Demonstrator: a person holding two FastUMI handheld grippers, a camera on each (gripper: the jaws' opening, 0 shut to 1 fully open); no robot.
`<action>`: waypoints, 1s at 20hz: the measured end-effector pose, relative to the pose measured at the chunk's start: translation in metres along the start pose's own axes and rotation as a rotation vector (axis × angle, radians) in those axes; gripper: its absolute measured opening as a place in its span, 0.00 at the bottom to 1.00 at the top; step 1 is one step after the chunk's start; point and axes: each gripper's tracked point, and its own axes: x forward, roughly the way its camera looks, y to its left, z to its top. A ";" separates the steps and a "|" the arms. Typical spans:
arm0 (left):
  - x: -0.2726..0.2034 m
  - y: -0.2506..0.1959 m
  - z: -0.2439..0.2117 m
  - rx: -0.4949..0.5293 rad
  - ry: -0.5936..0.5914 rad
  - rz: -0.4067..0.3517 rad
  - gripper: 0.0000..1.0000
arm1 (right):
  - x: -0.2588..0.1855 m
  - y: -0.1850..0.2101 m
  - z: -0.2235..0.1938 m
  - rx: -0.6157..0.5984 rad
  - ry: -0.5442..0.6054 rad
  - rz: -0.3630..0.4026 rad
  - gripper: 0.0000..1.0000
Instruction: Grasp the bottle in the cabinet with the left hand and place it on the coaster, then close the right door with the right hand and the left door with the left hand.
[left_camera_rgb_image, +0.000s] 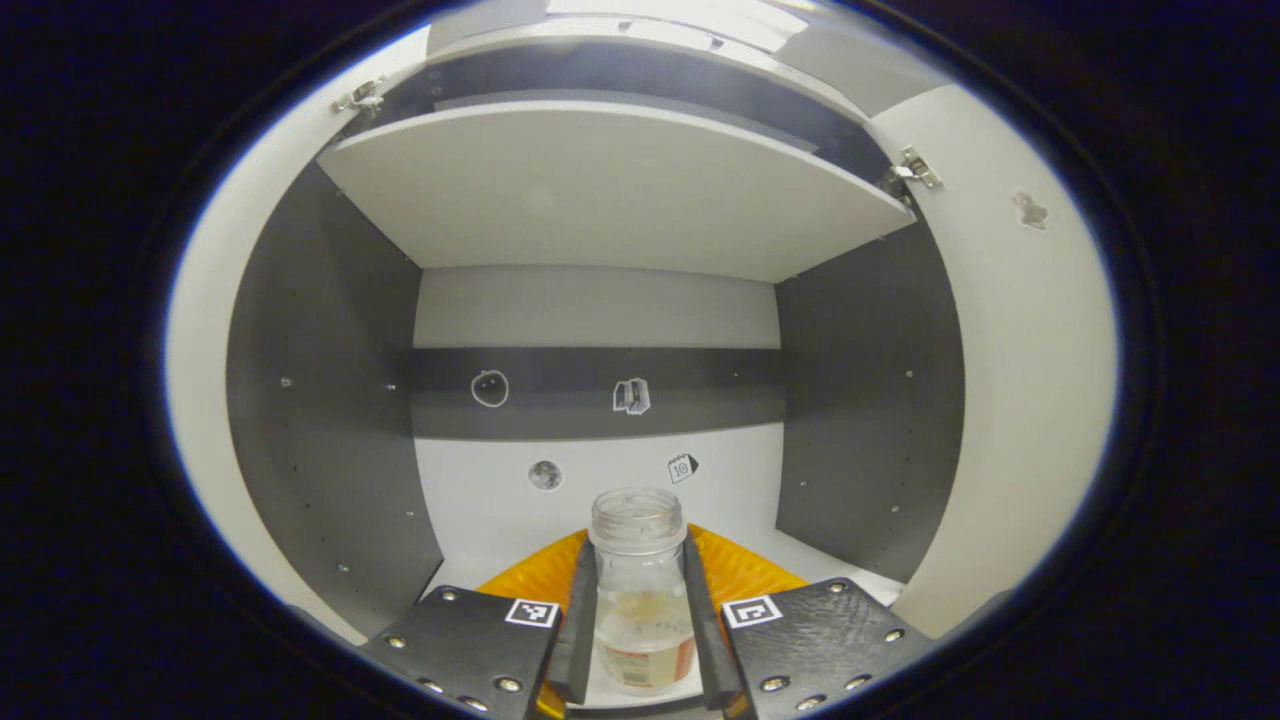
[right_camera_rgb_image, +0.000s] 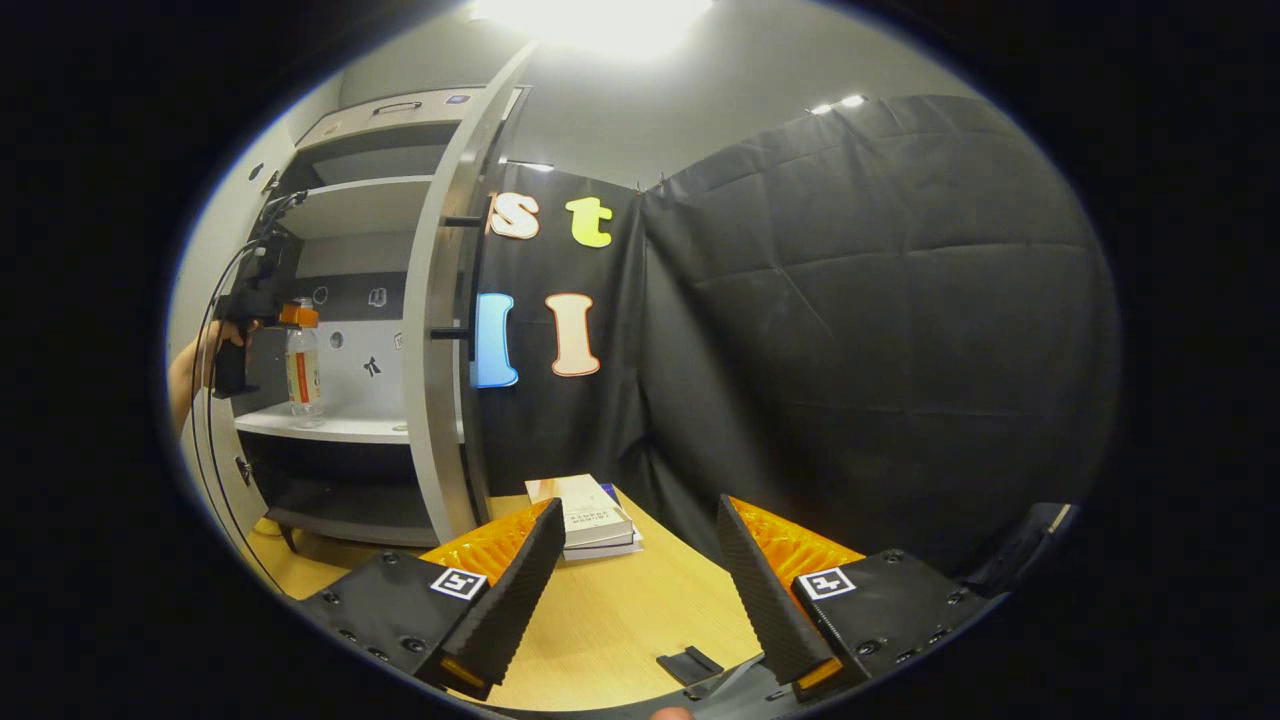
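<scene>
Clear plastic bottle sits pinched between the left gripper fingers, both pressing its sides, down on the cabinet shelf. Right gripper hangs over the table w/ jaws apart, nothing in them. Farther back, right door is open. Risk imo: grip looks low, so the bottle could tip or clip the door edge coming out.

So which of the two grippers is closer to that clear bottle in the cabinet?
The left. The left gripper has its fingers on either side of the bottle on the cabinet shelf. The right gripper hangs open over the wooden table, well outside the cabinet.
</scene>
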 end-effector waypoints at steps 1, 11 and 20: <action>-0.008 -0.003 0.004 -0.008 -0.008 -0.012 0.43 | 0.000 0.001 -0.001 0.002 0.001 0.011 0.97; -0.087 -0.027 0.002 -0.004 -0.021 -0.037 0.45 | -0.008 0.008 -0.004 0.003 -0.012 0.122 0.97; -0.134 -0.052 -0.032 -0.013 -0.004 -0.043 0.44 | -0.022 0.004 -0.012 0.002 -0.008 0.186 0.97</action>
